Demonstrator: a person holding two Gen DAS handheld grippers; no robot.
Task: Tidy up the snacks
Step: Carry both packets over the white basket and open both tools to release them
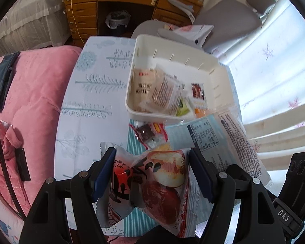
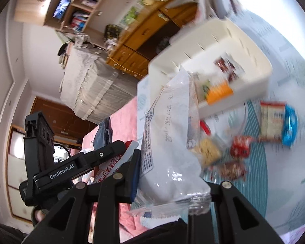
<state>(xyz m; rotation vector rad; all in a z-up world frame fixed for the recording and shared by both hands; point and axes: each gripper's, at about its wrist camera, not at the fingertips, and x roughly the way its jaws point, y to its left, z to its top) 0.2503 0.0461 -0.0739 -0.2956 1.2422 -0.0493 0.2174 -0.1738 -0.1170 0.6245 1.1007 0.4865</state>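
My left gripper (image 1: 152, 172) is shut on a red-and-white bun packet (image 1: 152, 189), held above the table's near edge. My right gripper (image 2: 170, 174) is shut on a pale blue printed snack bag (image 2: 168, 138), lifted and tilted; the same bag shows in the left wrist view (image 1: 217, 136), to the right of my left gripper. A white storage bin (image 1: 172, 61) stands ahead on the table and holds several snack packets (image 1: 162, 91). It also shows in the right wrist view (image 2: 252, 46), blurred. Loose small snacks (image 2: 240, 144) lie on the striped mat in front of the bin.
A small red-edged packet (image 1: 148, 132) lies on the table just before the bin. The table has a tree-print cloth (image 1: 95, 93). A pink quilt (image 1: 34, 93) lies at the left. A grey chair (image 1: 223, 20) and a wooden desk (image 1: 116, 2) stand behind.
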